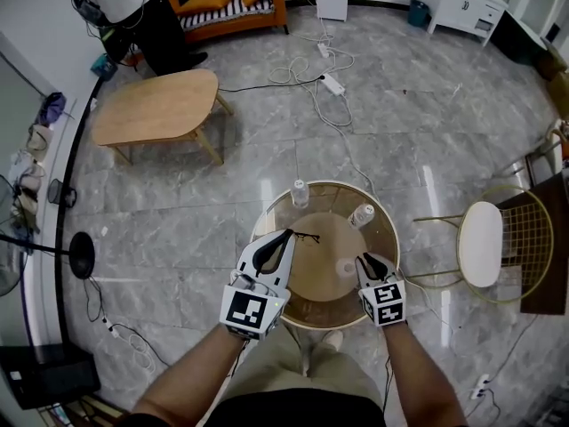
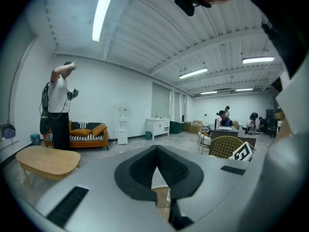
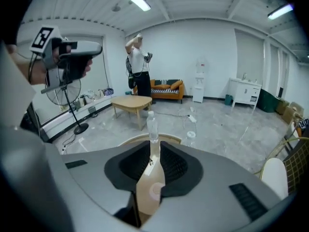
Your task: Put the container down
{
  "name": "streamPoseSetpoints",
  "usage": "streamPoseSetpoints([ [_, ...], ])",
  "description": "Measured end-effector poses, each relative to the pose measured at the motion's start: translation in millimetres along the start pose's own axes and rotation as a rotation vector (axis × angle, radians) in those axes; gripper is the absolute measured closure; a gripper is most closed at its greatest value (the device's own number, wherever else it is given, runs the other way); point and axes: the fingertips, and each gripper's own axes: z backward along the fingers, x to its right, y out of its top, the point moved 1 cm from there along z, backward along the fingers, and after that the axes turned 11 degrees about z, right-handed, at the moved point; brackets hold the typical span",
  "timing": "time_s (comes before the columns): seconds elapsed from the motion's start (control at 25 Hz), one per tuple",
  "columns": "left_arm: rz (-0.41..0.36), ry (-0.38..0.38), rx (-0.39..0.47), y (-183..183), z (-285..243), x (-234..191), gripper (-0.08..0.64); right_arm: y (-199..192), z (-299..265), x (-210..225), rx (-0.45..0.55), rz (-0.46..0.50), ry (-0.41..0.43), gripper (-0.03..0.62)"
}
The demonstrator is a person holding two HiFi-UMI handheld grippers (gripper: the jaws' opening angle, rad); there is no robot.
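Grey grippers number two. The left gripper [image 1: 286,234] has its jaws meeting at the tips with nothing in them; the right gripper [image 1: 367,259] has its jaws slightly apart, also empty. One container [image 1: 345,268] sits on the table [image 1: 316,278], just left of the right gripper's tips. Two bottles [image 1: 300,193] [image 1: 362,215] stand near the far edge, and one pair of glasses [image 1: 305,236] lies mid-table. The table is round, wood-topped and gold-rimmed, on a glossy grey marble floor [image 1: 427,132]. One chair [image 1: 481,243] stands to the right, one coffee table [image 1: 158,105] far left.
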Motion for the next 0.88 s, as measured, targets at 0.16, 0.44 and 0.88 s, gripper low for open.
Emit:
streamPoseSetpoints([
  [0.16,0.043,-0.026,0.065,34,10,9,0.546,47,47,10,0.105,0.012,-0.058,0.560],
  [0.44,-0.026,0.047,0.126,83,27,12,0.546,125,115,22,0.252,0.003,-0.080,0.577],
  [0.88,0.005,-0.006,0.185,136,43,41,0.546,227,192,25,0.422,0.056,-0.079,0.578],
])
